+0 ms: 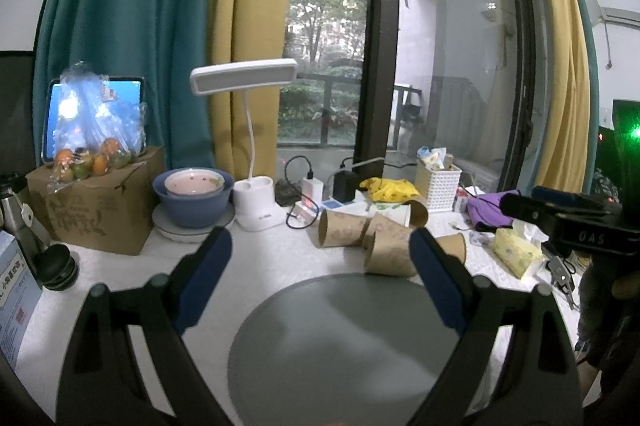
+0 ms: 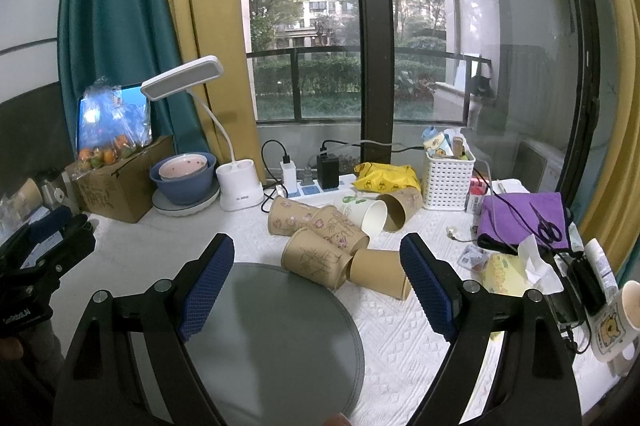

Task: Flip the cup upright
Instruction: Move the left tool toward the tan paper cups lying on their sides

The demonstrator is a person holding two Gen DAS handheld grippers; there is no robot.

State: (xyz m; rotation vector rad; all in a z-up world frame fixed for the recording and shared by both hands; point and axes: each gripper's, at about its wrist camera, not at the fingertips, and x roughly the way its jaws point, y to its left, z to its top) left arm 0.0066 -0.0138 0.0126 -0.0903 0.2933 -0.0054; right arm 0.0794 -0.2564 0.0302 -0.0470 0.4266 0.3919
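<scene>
Several brown paper cups lie on their sides in a heap (image 2: 332,246) on the white tablecloth, just beyond a round grey mat (image 2: 272,342). One white cup (image 2: 366,212) lies among them. The heap also shows in the left wrist view (image 1: 384,240), behind the grey mat (image 1: 340,342). My right gripper (image 2: 318,282) is open and empty, held above the mat's far edge, near the closest cups. My left gripper (image 1: 320,278) is open and empty above the mat. The right gripper shows at the right edge of the left wrist view (image 1: 568,222).
A white desk lamp (image 2: 236,186), a blue bowl (image 2: 184,178) on a plate, a cardboard box (image 2: 120,182) with fruit, a power strip (image 2: 320,186), a white basket (image 2: 448,182), purple cloth (image 2: 524,222), tissues (image 2: 516,266) and a mug (image 2: 620,322) ring the cups. The window is behind.
</scene>
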